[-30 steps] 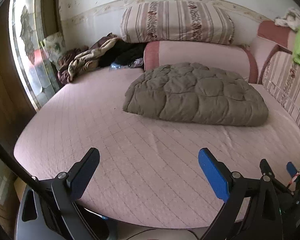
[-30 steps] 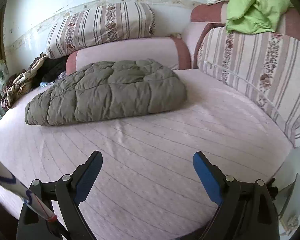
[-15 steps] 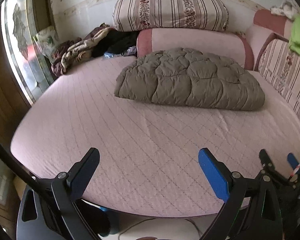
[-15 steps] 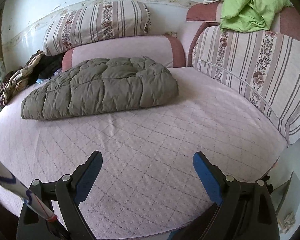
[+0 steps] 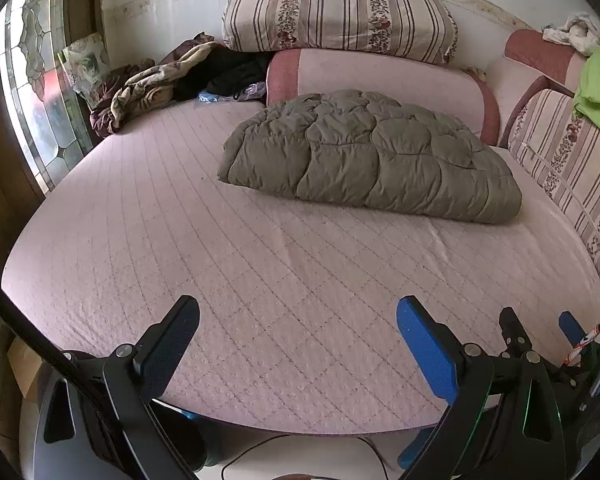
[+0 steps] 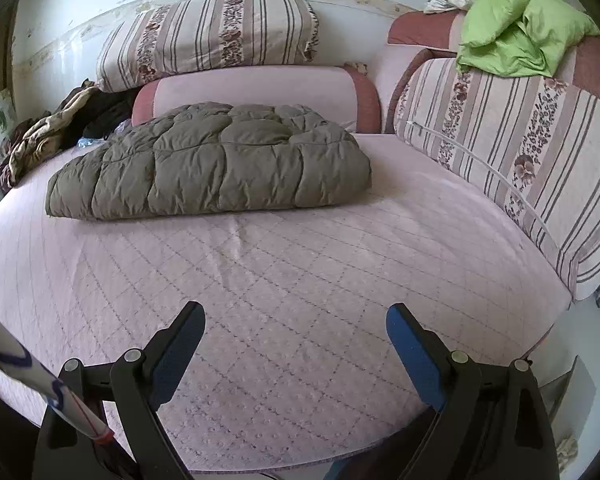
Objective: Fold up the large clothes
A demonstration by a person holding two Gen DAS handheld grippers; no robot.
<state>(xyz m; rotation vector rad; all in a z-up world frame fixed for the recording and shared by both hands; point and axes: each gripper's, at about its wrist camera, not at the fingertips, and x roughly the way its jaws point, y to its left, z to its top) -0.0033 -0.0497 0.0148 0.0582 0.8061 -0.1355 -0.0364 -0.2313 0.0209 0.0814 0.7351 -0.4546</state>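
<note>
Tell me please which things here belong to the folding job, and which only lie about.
For the job:
- olive puffy jacket, folded on the pink bed
- left claw and right claw, both open, holding nothing

Just lying about:
- green garment on the sofa back
- brown clothes heap in the corner
- striped cushions

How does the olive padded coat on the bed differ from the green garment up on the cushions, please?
The olive padded coat lies folded into a flat, tidy bundle; the green garment sits crumpled in a loose heap. The coat rests on the pink bed cover; the green one is perched on top of the striped cushion. The coat is dull olive, the other bright lime. Both look puffy, and neither is held.
</note>
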